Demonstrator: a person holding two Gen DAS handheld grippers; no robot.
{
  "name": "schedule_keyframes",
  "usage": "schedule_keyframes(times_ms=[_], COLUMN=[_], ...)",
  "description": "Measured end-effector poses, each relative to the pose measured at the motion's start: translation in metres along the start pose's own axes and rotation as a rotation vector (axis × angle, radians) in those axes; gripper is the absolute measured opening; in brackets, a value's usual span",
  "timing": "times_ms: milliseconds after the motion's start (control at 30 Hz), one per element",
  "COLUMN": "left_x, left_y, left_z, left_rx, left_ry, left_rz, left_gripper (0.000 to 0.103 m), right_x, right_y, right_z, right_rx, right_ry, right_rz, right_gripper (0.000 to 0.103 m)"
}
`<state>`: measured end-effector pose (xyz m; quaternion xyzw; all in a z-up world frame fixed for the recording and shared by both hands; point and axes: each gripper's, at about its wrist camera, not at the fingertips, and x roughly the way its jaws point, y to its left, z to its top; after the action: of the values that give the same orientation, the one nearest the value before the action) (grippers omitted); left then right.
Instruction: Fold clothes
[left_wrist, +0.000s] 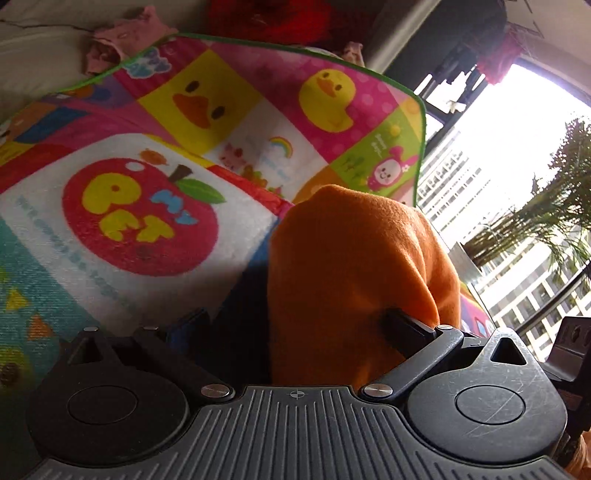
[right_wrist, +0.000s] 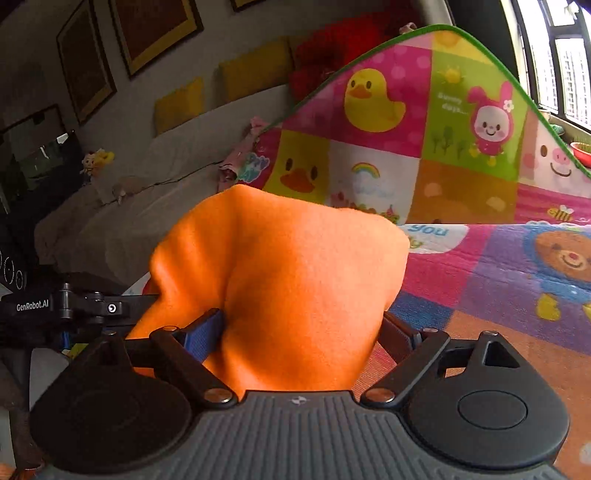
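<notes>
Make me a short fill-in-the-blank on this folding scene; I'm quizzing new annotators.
1. Both grippers are shut on an ____ garment.
2. The play mat shows a red apple reading ____.
3. In the right wrist view, the left gripper bears the label ____.
4. The mat's edge trim is ____.

Missing words: orange; PET; GenRobot.AI; green

The garment (left_wrist: 354, 266) bunched up between the left gripper (left_wrist: 295, 332) fingers, over the mat (left_wrist: 147, 221); the right gripper (right_wrist: 299, 325) pinched its other end (right_wrist: 280, 273), sofa (right_wrist: 155, 206) beyond.
</notes>
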<state>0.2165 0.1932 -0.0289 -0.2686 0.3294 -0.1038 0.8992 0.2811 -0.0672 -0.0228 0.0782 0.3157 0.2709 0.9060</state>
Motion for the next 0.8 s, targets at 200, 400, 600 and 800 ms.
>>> schedule_keyframes(times_ms=[200,400,600,800], left_x=[-0.02,-0.019,-0.01,-0.027], left_y=[0.04,0.035,0.02,0.01], left_z=[0.023,0.018,0.01,0.013], left_rx=[-0.058,-0.005,0.019,0.037], left_ry=[-0.088,-0.115,-0.123,-0.169], left_rz=[0.104,0.162,0.159,0.127], left_gripper=[0.101,0.101,0.102,0.101], right_x=[0.064,0.046,0.007,0.038], right_y=[0.02,0.01,-0.013,0.003], right_z=[0.023,0.042,0.057,0.053], right_rx=[-0.102,-0.134,-0.078,-0.165], right_ry=[0.022,-0.005,-0.091,-0.077], right_rz=[0.23,0.202,0.066,-0.104], right_gripper=[0.089,0.097,0.1,0.1])
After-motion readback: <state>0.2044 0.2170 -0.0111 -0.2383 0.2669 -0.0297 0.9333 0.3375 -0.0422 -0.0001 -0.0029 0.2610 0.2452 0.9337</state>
